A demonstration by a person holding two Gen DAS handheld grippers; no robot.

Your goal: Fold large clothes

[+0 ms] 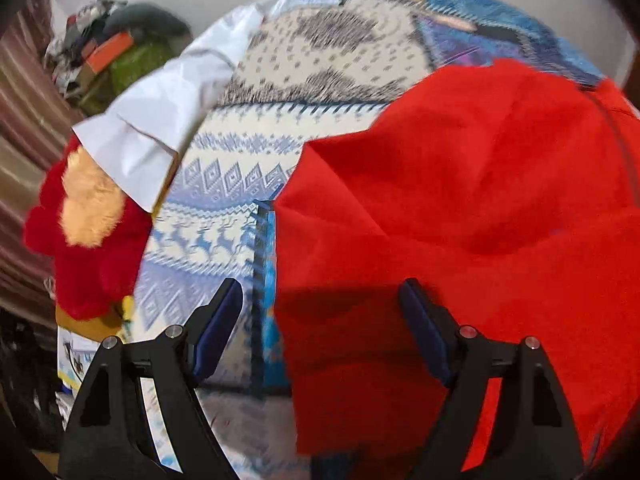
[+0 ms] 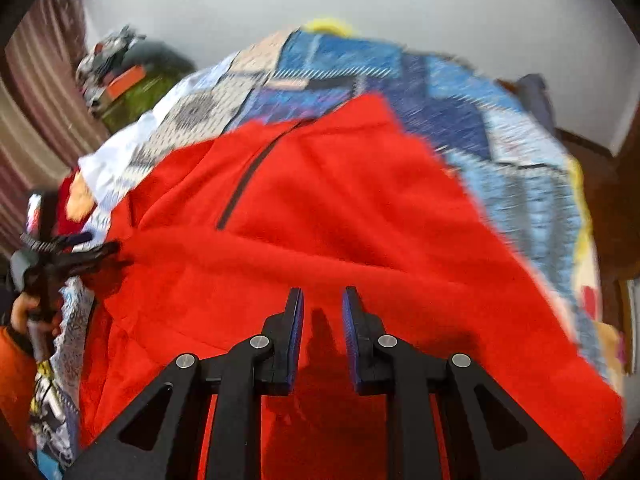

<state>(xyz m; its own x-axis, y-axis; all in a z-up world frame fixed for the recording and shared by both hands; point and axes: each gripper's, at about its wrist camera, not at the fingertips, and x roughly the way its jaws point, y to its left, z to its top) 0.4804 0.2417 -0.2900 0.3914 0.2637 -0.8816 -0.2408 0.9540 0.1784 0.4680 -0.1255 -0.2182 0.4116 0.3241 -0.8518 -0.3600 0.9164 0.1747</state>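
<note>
The red garment [image 2: 340,208] lies spread over the patterned bedspread [image 1: 240,184], its near edge under both tools. The left gripper [image 1: 320,320] stands released over the garment's left edge with nothing between its pads. The right gripper [image 2: 323,336] is narrowed to a slim gap; whether cloth is pinched I cannot tell. To fold well, each should take a near corner and carry it evenly toward the far side.

A big bright red cloth garment [image 2: 320,216] has a thin dark stripe on it. The soft bed blanket [image 1: 240,184] at ten o'clock shows blue and cream diamonds and little blue deer. The crumpled shirt [image 1: 160,112] is white.
</note>
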